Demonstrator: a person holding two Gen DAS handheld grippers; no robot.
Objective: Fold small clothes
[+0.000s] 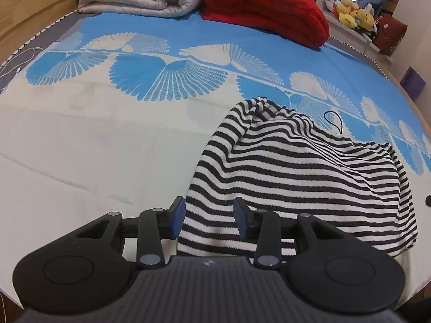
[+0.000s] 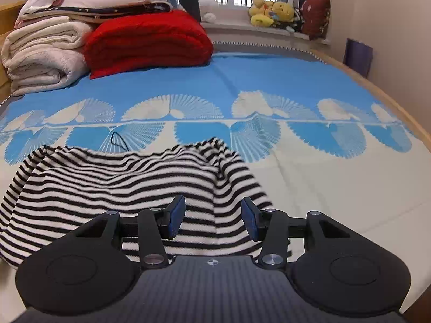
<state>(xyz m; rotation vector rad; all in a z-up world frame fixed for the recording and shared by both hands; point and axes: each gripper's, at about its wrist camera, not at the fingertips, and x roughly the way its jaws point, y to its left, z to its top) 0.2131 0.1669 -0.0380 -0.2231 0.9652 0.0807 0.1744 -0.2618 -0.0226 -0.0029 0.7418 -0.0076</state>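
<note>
Blue-padded jaws of the left gripper (image 1: 209, 216) are sitting part-open over the near edge of the striped garment (image 1: 301, 172), cloth running between the pads with a gap on both sides, so nothing is being pinched. Right gripper (image 2: 212, 216) is looking the same: jaws part-open, striped cloth under and between them, no pad pressing.

Garment is lying bunched and rumpled on the blue-and-white bedspread (image 2: 309, 62), near the bed's front edge (left gripper at its left side, right gripper at its right side).

Judging the step: both grippers are lining up on the near hem, fold not yet made. Next move is probably calling for both to close on the hem corners together, then lifting evenly so the cloth is not skewing.

Not reading any brand, label or text anywhere; a thin black loop (image 1: 334, 122) is lying at the garment's far edge.
</note>
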